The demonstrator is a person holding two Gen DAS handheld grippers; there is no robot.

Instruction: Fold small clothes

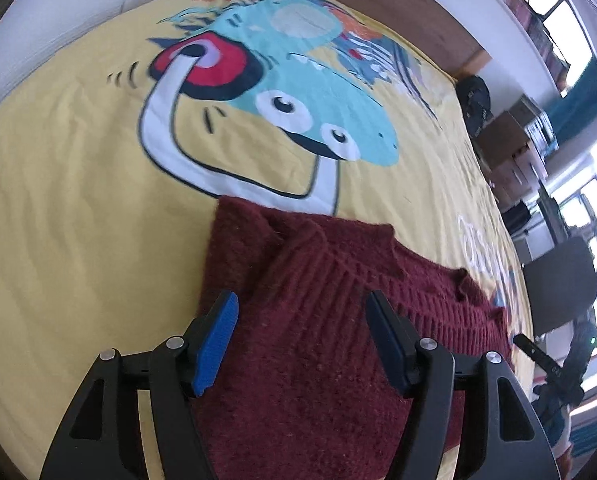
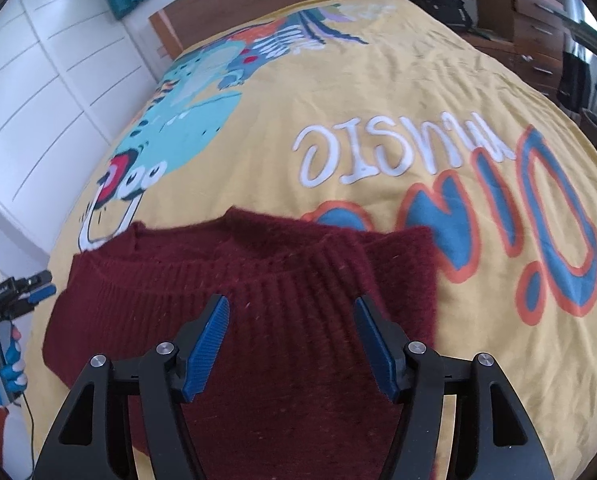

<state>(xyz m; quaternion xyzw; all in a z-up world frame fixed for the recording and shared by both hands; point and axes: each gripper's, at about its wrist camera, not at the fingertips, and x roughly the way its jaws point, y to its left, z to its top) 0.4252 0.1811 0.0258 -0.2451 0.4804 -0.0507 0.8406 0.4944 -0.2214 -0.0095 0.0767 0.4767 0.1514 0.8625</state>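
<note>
On the near part of the yellow bedspread [image 2: 438,92], the left gripper [image 1: 300,336] and right gripper [image 2: 292,340] both hang released above the maroon sweater [image 2: 258,280], apparently having let go so it lies folded (fuzzy knit, ribbed band across, side parts tucked in).
</note>
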